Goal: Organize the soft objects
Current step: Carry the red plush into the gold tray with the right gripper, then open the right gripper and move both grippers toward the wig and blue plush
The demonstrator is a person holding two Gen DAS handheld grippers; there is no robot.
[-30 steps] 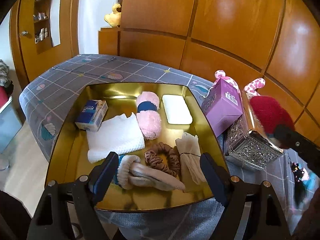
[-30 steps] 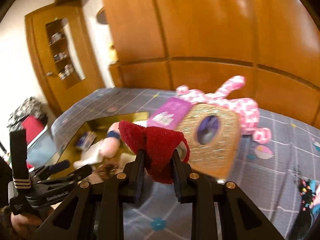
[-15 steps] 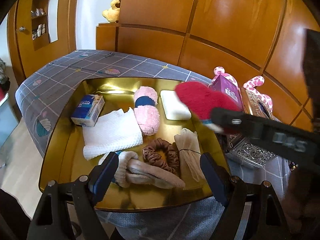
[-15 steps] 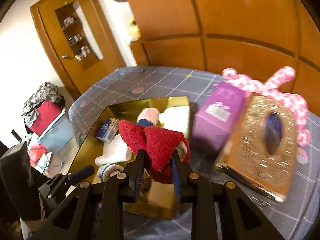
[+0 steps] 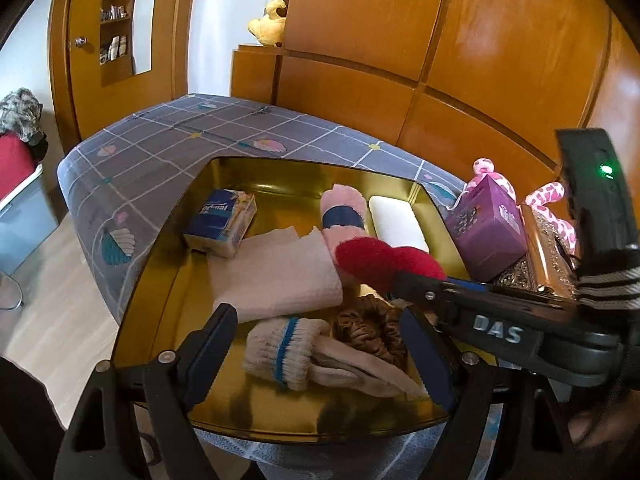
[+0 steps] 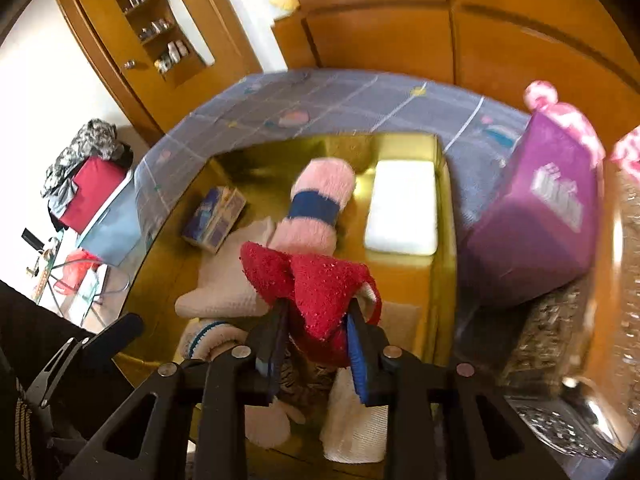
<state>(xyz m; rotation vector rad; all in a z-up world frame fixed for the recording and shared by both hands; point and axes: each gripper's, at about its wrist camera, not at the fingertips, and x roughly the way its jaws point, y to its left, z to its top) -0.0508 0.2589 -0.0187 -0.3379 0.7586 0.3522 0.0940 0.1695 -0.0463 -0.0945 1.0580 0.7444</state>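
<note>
In the left wrist view, the left gripper is hanging with its jaws wide and holding nothing, low over the near end of the gold tray. Lying in the tray are a tissue pack, a white cloth, a pink sock roll, a white pad, a brown scrunchie and a striped mitten. The right gripper is reaching in from the right, carrying a red sock above the tray's middle.

In the right wrist view, the right gripper is pinching the red sock between narrow jaws — the sock is bunching above the fingers, over the cloth and the pink roll. A purple box is standing outside the tray, on the bedspread.

Judging by this, most of the soft things are already sitting in the tray; the red sock is not yet set down. A pink spotted plush toy behind the box may be left to do — that is only a guess.
</note>
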